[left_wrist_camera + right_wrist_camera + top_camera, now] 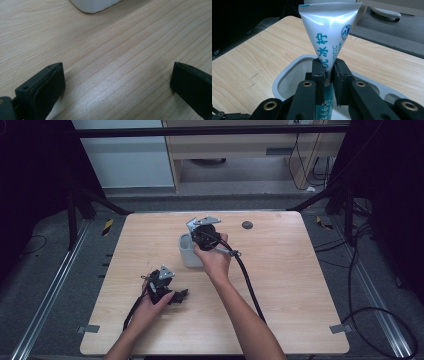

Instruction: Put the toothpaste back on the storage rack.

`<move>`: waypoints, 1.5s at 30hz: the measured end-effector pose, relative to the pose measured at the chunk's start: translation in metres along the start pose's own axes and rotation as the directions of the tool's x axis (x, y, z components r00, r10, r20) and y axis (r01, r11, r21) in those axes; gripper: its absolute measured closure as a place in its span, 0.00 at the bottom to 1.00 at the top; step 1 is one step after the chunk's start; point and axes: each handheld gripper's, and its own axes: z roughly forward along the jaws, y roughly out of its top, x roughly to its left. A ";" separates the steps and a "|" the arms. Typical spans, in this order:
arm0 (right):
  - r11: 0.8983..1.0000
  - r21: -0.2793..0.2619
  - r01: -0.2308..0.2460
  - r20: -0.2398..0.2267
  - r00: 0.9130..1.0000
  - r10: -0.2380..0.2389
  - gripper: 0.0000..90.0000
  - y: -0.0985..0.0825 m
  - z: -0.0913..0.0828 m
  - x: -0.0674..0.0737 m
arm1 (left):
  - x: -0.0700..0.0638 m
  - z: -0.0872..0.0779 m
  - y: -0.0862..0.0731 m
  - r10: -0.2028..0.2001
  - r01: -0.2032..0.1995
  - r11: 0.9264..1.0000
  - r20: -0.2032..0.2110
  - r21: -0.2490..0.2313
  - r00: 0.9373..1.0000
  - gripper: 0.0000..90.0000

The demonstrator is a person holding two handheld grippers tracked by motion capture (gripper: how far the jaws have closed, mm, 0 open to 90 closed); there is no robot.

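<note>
Right gripper pinches the toothpaste tube upright, its lower end inside the white cup just below. I'd keep it vertical and lower straight before letting go. Left gripper gapes wide over bare desk.

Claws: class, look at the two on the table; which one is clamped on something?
The right claw, over the white cup, pinches a toothpaste tube. The left claw gapes over bare table.

The tube's bottom end hides behind the right gripper. The white cup is cut off by the top edge.
</note>
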 end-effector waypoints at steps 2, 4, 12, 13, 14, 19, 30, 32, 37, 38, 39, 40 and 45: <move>1.000 0.001 0.001 0.000 1.000 -0.001 0.89 0.000 0.000 0.000 | 0.000 0.000 0.000 0.000 0.000 1.000 0.000 0.000 1.000 0.00; 1.000 0.001 0.000 0.000 1.000 0.000 0.89 0.000 0.000 0.000 | 0.000 0.000 0.000 0.000 0.000 1.000 0.000 0.000 1.000 0.00; 1.000 0.000 0.000 -0.005 1.000 0.000 0.89 0.000 0.000 0.000 | 0.000 0.000 0.000 0.000 0.000 1.000 0.000 0.000 1.000 0.00; 1.000 0.000 0.001 -0.005 1.000 -0.001 0.89 0.000 0.000 0.000 | 0.000 0.000 0.000 0.000 0.000 1.000 0.000 0.000 1.000 0.00; 1.000 0.000 0.001 -0.005 1.000 -0.001 0.89 0.000 0.000 0.000 | 0.000 0.000 0.000 0.000 0.000 1.000 0.000 0.000 1.000 0.00; 1.000 0.003 0.000 -0.009 1.000 0.000 0.89 0.001 0.001 0.000 | 0.000 0.000 0.000 0.000 0.000 1.000 0.000 0.000 1.000 0.00; 1.000 0.005 -0.013 -0.011 1.000 0.013 0.88 0.002 0.002 -0.001 | 0.000 0.000 0.000 0.001 -0.001 1.000 0.001 0.000 1.000 0.00; 1.000 0.004 -0.013 -0.011 1.000 0.013 0.87 0.002 0.002 -0.002 | 0.000 0.000 0.000 0.000 0.000 1.000 0.001 0.000 1.000 0.00; 1.000 -0.001 -0.016 -0.008 1.000 0.016 0.86 0.003 0.002 -0.002 | 0.000 0.000 0.000 0.000 0.000 1.000 0.001 0.000 1.000 0.00; 1.000 -0.001 -0.016 -0.008 1.000 0.016 0.86 0.003 0.002 -0.002 | 0.000 0.000 0.000 0.000 0.000 1.000 0.001 0.000 1.000 0.00; 1.000 0.000 -0.018 -0.007 1.000 0.018 0.85 0.003 0.002 -0.002 | 0.000 0.000 0.000 0.001 -0.001 1.000 0.001 0.000 1.000 0.00; 1.000 0.001 -0.016 -0.006 1.000 0.016 0.85 0.003 0.002 -0.002 | 0.000 0.000 0.000 0.001 -0.001 1.000 0.001 0.000 1.000 0.00; 1.000 -0.002 -0.013 -0.013 1.000 0.013 0.85 0.004 0.001 -0.002 | 0.000 0.000 0.000 0.000 0.000 1.000 0.001 0.000 1.000 0.00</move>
